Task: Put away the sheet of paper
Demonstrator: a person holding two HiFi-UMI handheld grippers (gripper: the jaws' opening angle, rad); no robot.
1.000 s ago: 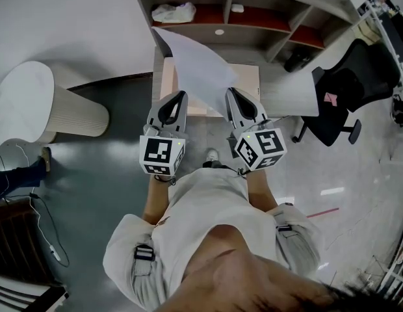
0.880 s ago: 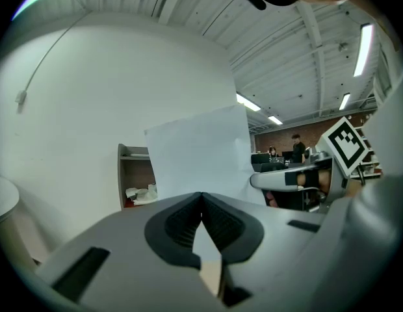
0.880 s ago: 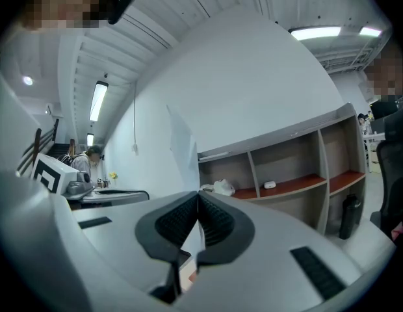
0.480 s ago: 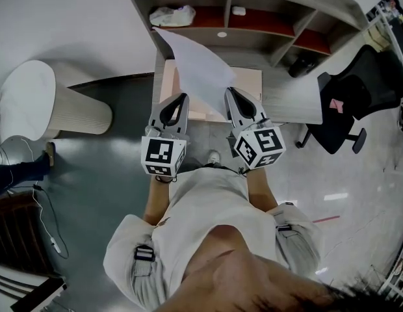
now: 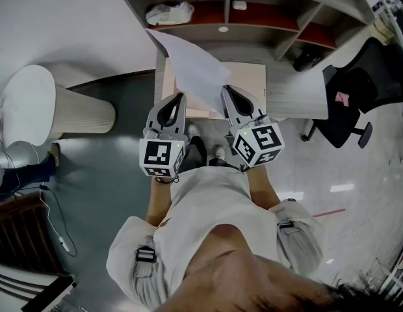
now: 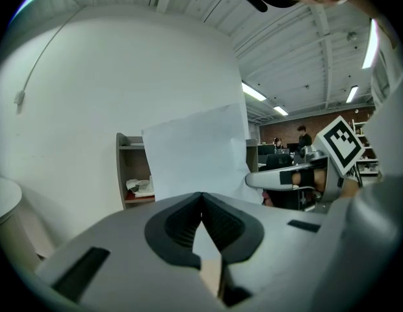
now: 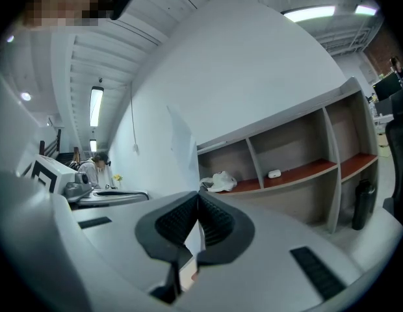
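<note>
The right gripper has its jaws pressed together on the lower corner of the sheet of paper, which rises from the tip and spreads forward and to the left, above the desk and toward the shelf unit. The left gripper, jaws together with nothing between them, sits beside the right one, its tip just beside the sheet's lower edge.

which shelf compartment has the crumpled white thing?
Leftmost compartment in the head view: the crumpled white bundle lies on its red floor. Middle compartment holds only a small white object; right compartment looks bare.
</note>
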